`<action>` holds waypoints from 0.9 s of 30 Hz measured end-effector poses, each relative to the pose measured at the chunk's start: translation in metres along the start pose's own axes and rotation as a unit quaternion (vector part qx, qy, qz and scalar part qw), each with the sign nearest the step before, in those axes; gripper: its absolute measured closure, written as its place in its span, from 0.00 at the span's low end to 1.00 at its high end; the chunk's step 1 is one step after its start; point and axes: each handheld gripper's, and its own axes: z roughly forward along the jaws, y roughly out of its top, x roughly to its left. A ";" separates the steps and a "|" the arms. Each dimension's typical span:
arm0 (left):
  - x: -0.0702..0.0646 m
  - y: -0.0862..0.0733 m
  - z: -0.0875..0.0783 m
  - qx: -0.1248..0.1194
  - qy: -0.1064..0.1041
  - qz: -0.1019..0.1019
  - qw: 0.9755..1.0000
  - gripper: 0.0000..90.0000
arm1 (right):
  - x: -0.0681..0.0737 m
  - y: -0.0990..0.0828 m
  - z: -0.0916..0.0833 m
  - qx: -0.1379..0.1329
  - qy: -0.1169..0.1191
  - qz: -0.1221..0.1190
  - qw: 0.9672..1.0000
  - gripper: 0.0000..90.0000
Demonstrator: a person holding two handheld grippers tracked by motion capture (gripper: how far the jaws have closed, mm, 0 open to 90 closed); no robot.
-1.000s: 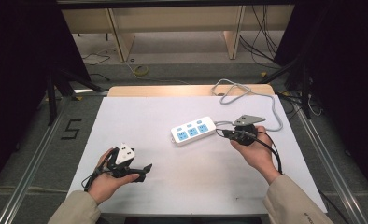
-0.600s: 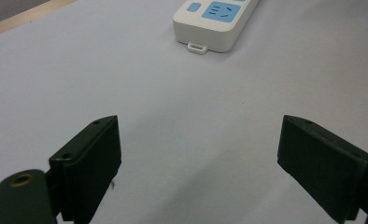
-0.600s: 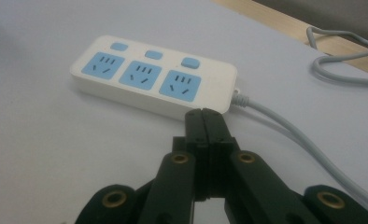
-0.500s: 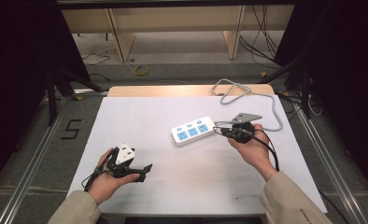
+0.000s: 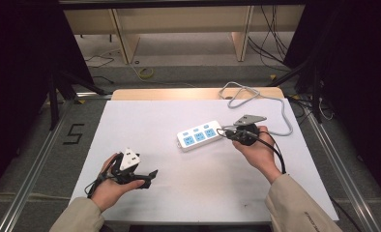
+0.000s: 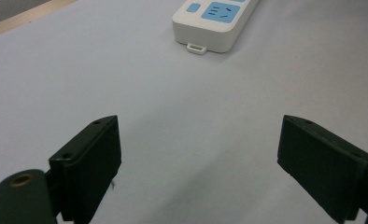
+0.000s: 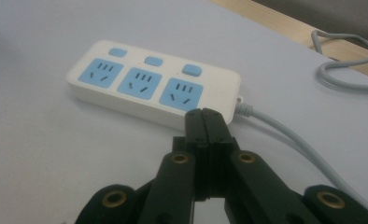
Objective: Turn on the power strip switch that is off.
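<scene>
1. Left gripper (image 5: 150, 175) lies low near the table's (image 5: 130, 116) front-left, jaws spread wide, empty.
2. Right gripper (image 5: 226, 133), jaws pressed together on nothing, tips beside the strip's (image 5: 198, 136) cable end at mid-table.

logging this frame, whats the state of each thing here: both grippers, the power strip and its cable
left gripper: jaws wide open, nothing between them, low over the table
right gripper: jaws shut together, empty, tips at the power strip's cable end
power strip: lying flat, face up, all three sockets empty
cable: attached to the strip, looped loosely at the table's far edge
</scene>
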 end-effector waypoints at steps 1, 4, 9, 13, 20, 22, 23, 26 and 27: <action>0.000 0.000 0.000 0.000 0.000 0.000 1.000 0.15 | 0.000 0.000 0.001 0.000 0.000 0.000 1.000 1.00; 0.000 0.000 0.000 0.000 0.000 0.000 1.000 0.15 | 0.001 0.002 0.004 0.001 0.001 0.000 1.000 1.00; 0.000 0.000 0.000 0.000 0.000 0.000 1.000 0.15 | 0.001 0.004 0.008 0.004 0.002 0.001 1.000 1.00; 0.000 0.000 0.000 0.000 -0.001 0.001 1.000 0.15 | 0.000 0.004 0.011 0.006 0.000 0.002 1.000 1.00; 0.000 0.000 0.001 0.000 -0.001 0.001 1.000 0.15 | -0.002 0.007 0.015 0.011 -0.002 0.004 1.000 1.00; 0.000 0.000 0.001 0.000 -0.001 0.001 1.000 0.15 | -0.002 0.008 0.017 0.013 -0.003 0.002 1.000 1.00; 0.000 0.000 0.001 0.000 -0.001 0.001 1.000 0.15 | -0.002 0.009 0.018 0.013 -0.004 0.003 1.000 1.00; 0.000 0.000 0.001 -0.001 -0.001 0.000 1.000 0.15 | -0.002 0.011 0.021 0.018 -0.006 0.001 1.000 1.00; 0.000 0.000 0.001 -0.001 -0.002 0.000 1.000 0.15 | -0.002 0.011 0.022 0.020 -0.006 0.002 1.000 1.00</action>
